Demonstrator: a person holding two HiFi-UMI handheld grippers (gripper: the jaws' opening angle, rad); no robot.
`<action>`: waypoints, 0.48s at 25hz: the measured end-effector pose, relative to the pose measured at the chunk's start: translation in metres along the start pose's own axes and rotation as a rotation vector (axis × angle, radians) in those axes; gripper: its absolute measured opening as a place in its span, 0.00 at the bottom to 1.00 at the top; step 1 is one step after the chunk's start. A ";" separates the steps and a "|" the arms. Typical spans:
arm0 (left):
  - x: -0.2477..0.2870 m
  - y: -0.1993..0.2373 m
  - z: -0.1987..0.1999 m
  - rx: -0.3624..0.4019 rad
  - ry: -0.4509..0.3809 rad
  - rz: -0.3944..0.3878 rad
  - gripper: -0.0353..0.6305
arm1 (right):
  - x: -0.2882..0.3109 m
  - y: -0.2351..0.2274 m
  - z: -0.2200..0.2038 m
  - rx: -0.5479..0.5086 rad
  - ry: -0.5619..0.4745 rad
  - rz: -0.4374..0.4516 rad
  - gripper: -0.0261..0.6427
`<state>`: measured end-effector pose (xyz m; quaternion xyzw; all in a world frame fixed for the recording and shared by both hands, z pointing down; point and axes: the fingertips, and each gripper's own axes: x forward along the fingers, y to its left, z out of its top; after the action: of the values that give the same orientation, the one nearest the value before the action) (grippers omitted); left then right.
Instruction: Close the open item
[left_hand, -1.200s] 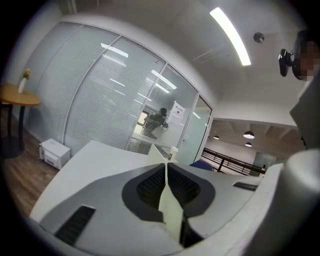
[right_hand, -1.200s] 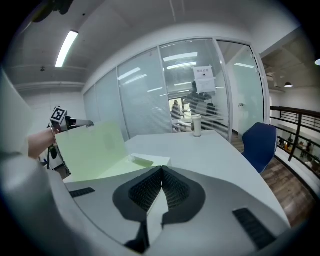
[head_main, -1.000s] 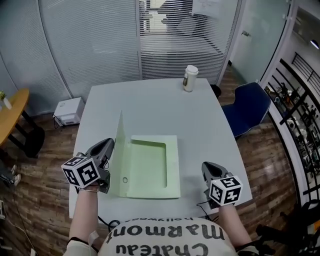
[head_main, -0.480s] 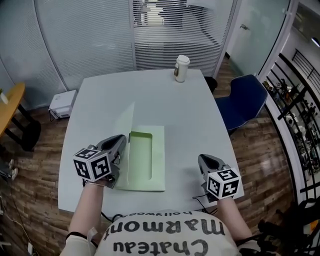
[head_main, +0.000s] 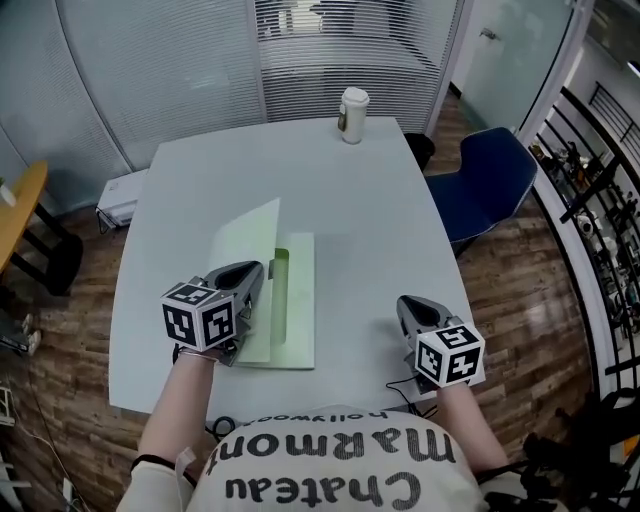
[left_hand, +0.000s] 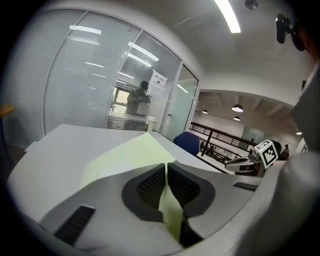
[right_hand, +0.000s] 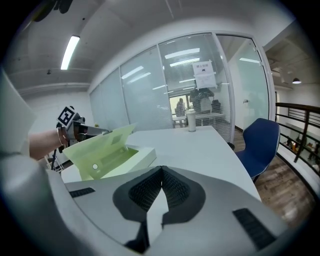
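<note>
- A glass-walled office with slatted blinds; a pale grey table (head_main: 380, 250) fills the head view, with wood flooring around it.
- The green folder (head_main: 298, 300) lies flat on the table's near-left part, its long axis running 12 to 6 o'clock; it is not yet shut.
- Its cover (head_main: 245, 235) is hinged along the 9 o'clock long side and stands tilted over the tray, leaning toward 3 o'clock; a strip of the tray shows bare on the 3 o'clock side.
- The left gripper (head_main: 252, 280) is at the cover's near end, jaws clenched on the cover; in the left gripper view the green sheet (left_hand: 130, 155) passes between the dark pads (left_hand: 150, 186).
- The relation that matters: the tray lies at 3 o'clock and below the clamped edge, so closing likely calls for swinging the cover down that way about the 9 o'clock hinge; the left gripper is the nearer one and already has it.
- The right gripper (head_main: 415, 310) sits at about 4 o'clock from the folder, well apart, near the table's front edge; its jaws are pressed together on nothing, and its view shows the folder (right_hand: 115, 155) off at 10 o'clock.
- A lidded cup (head_main: 352, 115) stands at the table's far edge, at 12 o'clock; a blue chair (head_main: 495, 190) is beside the table at 2 o'clock.
</note>
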<state>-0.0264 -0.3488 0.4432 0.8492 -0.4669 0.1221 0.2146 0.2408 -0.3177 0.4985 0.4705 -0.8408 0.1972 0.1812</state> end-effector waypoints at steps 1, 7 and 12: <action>0.005 -0.003 -0.003 0.019 0.021 0.000 0.06 | 0.000 -0.003 -0.002 0.004 0.000 0.002 0.04; 0.029 -0.017 -0.021 0.082 0.130 -0.007 0.06 | 0.000 -0.014 -0.010 0.042 0.001 0.008 0.04; 0.044 -0.025 -0.041 0.096 0.199 -0.008 0.06 | 0.004 -0.018 -0.017 0.072 -0.009 0.022 0.04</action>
<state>0.0175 -0.3496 0.4911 0.8439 -0.4336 0.2274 0.2192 0.2561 -0.3204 0.5175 0.4682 -0.8392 0.2272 0.1580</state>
